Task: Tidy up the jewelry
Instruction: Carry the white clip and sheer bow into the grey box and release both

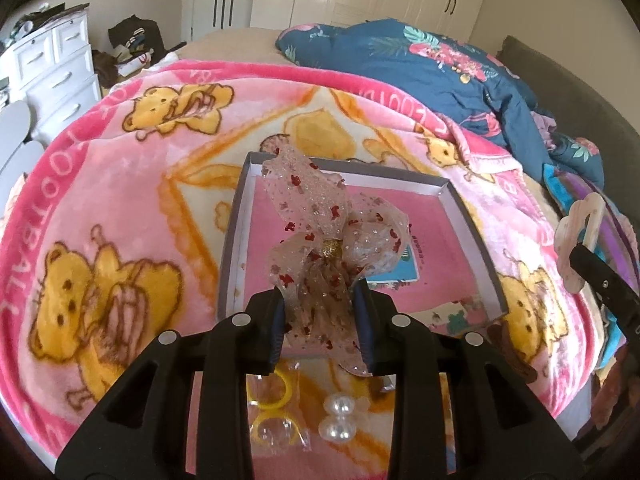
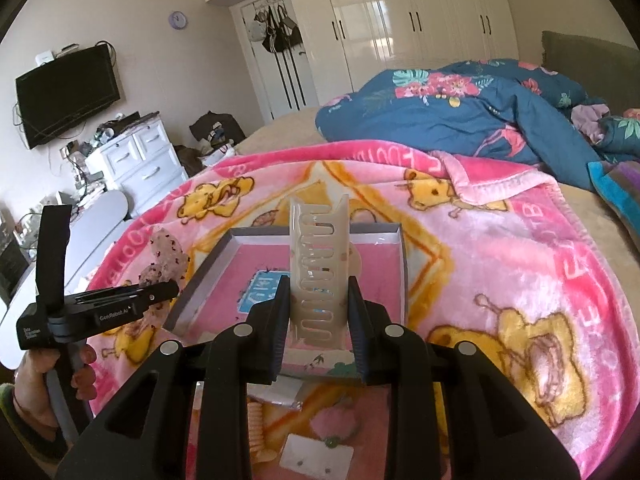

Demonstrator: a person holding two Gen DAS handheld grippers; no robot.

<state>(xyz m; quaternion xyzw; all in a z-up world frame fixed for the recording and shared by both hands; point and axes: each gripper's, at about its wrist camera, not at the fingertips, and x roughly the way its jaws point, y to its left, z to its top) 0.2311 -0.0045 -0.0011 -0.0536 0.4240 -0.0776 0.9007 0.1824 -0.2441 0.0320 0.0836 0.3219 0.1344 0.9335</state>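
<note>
A sheer bow [image 1: 324,236], speckled with red and tied with a gold knot, was pinched by its tails between the jaws of the left gripper [image 1: 320,308] and was held above the open shallow box [image 1: 472,216], whose pink floor was seen beneath it. A cream hair claw clip [image 2: 318,276] was clamped upright between the jaws of the right gripper [image 2: 318,312], likewise above the near part of the box [image 2: 208,268]. The box was set on a pink bear-printed blanket [image 1: 120,184] spread over the bed. Nearer than the box, on the blanket, a clear packet of yellow rings [image 1: 276,416] and a pearl hairpiece [image 1: 338,420] were seen in the left wrist view. In the right wrist view a coiled cream hair tie [image 2: 256,428] and a small white card [image 2: 316,458] were seen there. The left gripper's handle was gripped by a hand [image 2: 48,376] at the lower left of the right wrist view. A blue floral duvet [image 2: 460,112] was heaped farther back on the bed.
</note>
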